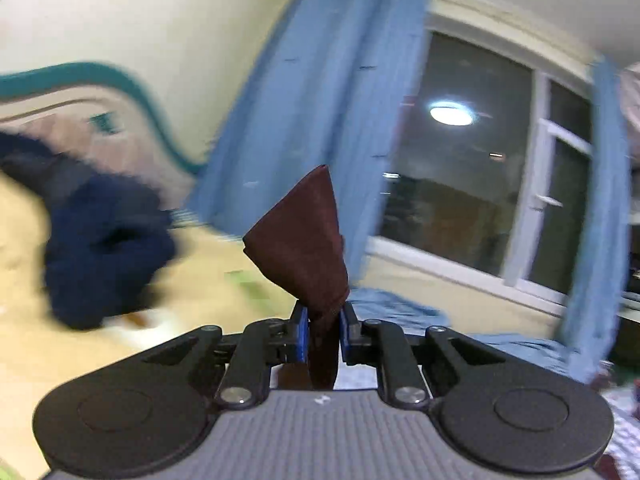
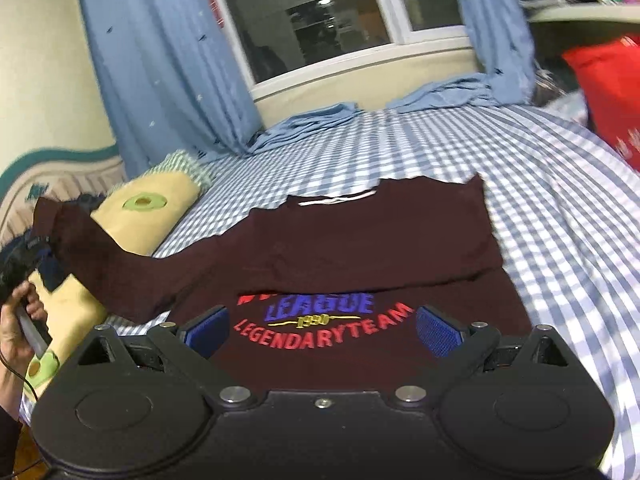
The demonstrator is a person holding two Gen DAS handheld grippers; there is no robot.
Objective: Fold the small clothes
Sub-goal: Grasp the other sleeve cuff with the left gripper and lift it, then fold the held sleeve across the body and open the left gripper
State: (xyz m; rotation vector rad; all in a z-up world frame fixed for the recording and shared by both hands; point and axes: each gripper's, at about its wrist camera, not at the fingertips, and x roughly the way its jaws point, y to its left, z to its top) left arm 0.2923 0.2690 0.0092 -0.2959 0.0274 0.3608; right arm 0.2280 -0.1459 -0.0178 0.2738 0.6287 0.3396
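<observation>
- Bedroom backdrop: cream wall, blue curtains [image 2: 168, 60] either side of a dark window [image 2: 320, 20]; curtain hems pool on the far edge of the bed.
- Bed [image 2: 540, 208]: blue-and-white checked sheet, carrying everything listed below.
- Maroon T-shirt [image 2: 360, 248]: lies flat in the middle of the bed, print facing up, reading "LEAGUE" and "LEGENDARYTEAM"; its upper part is folded down over the chest.
- Sleeve [image 2: 100, 256] of that shirt: stretched off to the left and lifted clear of the sheet, passing over the yellow pillow.
- My left hand-held gripper [image 1: 323, 330]: blue pads clamped together on the sleeve cloth, a cone of maroon fabric [image 1: 304, 248] standing up beyond the fingertips. No earlier view is on hand for comparison.
- My right hand-held gripper [image 2: 322, 330]: fingers spread wide apart, holding nothing, hovering just over the lower part of the print.
- My left hand [image 2: 20, 320]: seen from the right wrist view, wrapped round the left tool's handle at the bed's left edge.
- Yellow pillow [image 2: 152, 208]: avocado motif, green-striped end, near the shirt's left side, under the raised sleeve.
- Dark navy garment [image 1: 104, 248]: bunched on the yellow bedding, blurred, left of the clamped sleeve.
- Red item [image 2: 608, 92]: far right of the bed, well apart from the shirt; too blurred to identify.
- Teal-trimmed headboard [image 2: 52, 176]: against the wall, left.
</observation>
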